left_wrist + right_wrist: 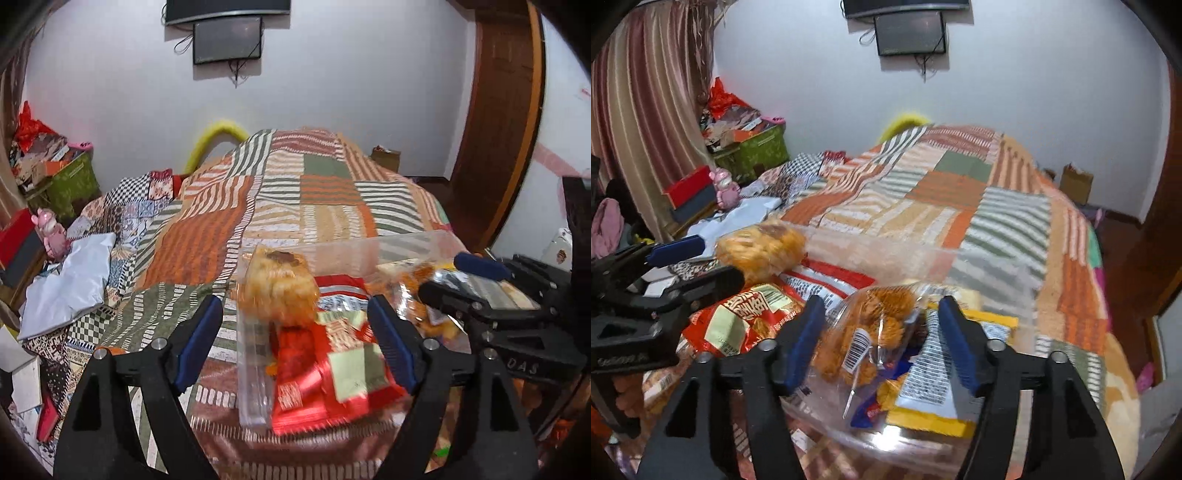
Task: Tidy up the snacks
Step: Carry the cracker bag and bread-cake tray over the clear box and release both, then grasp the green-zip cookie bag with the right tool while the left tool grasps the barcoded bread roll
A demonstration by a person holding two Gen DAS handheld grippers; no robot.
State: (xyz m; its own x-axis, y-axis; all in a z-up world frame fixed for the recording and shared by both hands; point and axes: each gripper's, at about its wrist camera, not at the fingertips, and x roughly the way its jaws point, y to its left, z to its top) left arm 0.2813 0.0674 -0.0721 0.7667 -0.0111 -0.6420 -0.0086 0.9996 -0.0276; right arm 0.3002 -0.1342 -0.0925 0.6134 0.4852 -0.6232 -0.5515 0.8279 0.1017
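Two claws are mine, and both point down at a clear plastic box (pixel 255 369) on the patchwork bedspread (pixel 280 206). My left claw (pixel 295 347) is spread wide; between its blue pads (pixel 197 343) lies a red snack packet (pixel 317 380), but the pads do not press it. At 12 o'clock from this claw a bag of golden puffs (pixel 277 284) sits in the box, blurred. My right claw (pixel 881 343) is also spread, and a clear bag of orange snacks (pixel 871 332) with a barcode lies between its fingers, not pinched. At 4 o'clock from that bag lies a yellow packet (pixel 931 417). From the right view, my left claw is at 9 o'clock.
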